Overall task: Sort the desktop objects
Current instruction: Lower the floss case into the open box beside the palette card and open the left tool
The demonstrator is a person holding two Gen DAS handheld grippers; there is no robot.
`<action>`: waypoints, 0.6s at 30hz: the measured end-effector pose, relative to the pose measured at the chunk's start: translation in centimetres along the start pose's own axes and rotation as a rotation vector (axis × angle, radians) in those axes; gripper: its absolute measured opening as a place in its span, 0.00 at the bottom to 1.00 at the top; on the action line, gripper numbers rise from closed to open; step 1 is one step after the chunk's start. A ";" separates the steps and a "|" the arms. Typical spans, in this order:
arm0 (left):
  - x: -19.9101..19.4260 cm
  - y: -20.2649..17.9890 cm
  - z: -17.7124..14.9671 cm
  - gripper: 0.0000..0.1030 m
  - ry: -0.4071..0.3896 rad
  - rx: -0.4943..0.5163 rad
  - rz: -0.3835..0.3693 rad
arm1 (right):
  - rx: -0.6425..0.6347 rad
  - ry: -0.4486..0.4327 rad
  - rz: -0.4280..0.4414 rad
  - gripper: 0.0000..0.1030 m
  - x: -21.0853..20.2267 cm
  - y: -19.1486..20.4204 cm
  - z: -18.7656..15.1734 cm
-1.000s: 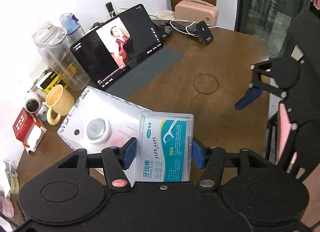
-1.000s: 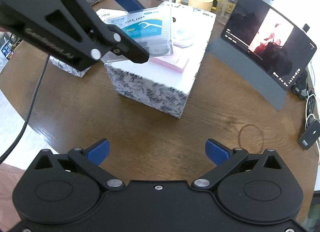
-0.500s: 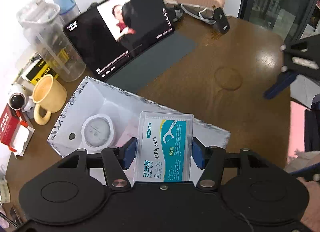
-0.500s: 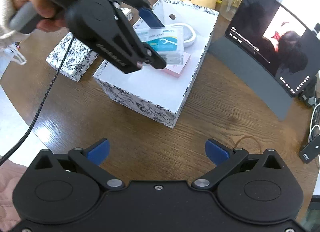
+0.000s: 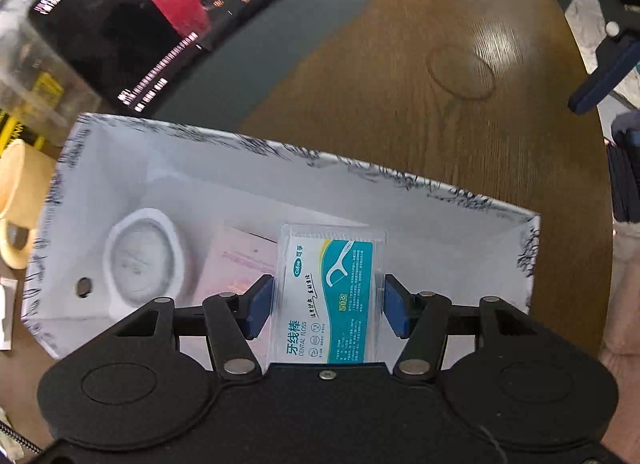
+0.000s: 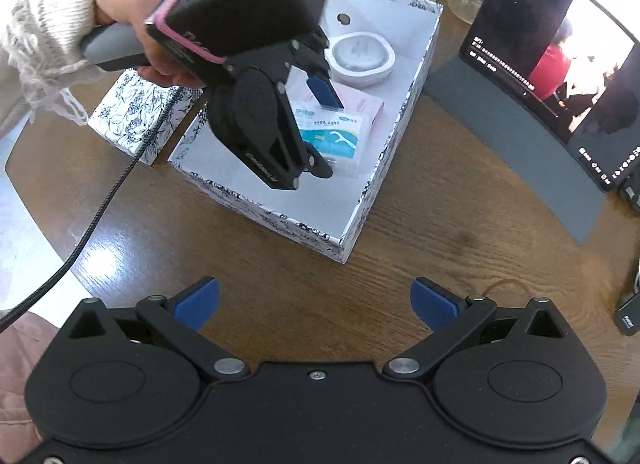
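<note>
Clear teal-labelled dental floss box (image 5: 332,288) hangs low inside the open patterned storage box (image 5: 400,180).

Both wrist cams over box (image 5: 280,152)

Floss box (image 5: 332,288) inside open box (image 5: 400,180) (tablet (image 6: 560,64) behind it).

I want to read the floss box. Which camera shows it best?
The left wrist view: the floss box sits close and face-on between the left gripper pads, label readable. The right wrist view shows it small and partly hidden behind that gripper.
</note>
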State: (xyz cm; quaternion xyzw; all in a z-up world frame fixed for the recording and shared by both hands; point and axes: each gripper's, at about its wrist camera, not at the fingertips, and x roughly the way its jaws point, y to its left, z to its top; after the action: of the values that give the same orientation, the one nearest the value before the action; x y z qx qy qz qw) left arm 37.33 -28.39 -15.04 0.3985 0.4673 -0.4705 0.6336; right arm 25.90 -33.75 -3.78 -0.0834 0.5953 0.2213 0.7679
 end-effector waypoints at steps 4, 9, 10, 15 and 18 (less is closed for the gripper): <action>1.0 0.1 -0.2 0.55 0.029 -0.010 -0.033 | 0.006 0.005 0.017 1.00 0.5 -0.1 -0.2; 1.9 -0.4 -0.8 0.55 0.058 0.001 -0.045 | 0.022 0.017 0.031 1.00 1.1 -0.6 -0.7; 1.8 -0.6 -0.9 0.55 0.057 0.005 -0.049 | 0.024 0.018 0.033 1.00 1.2 -0.6 -0.7; 1.3 -1.3 -1.3 0.55 0.058 0.013 -0.065 | 0.027 0.016 0.039 1.00 1.2 -0.6 -0.8; 0.6 -1.8 -1.7 0.55 0.042 0.025 -0.082 | 0.027 0.011 0.041 1.00 1.1 -0.6 -0.8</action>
State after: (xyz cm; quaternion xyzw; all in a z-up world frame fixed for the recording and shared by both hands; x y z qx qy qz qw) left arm 35.26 -27.33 -16.16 0.3967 0.4907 -0.4934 0.5986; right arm 25.67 -34.38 -5.18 -0.0622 0.6039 0.2286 0.7610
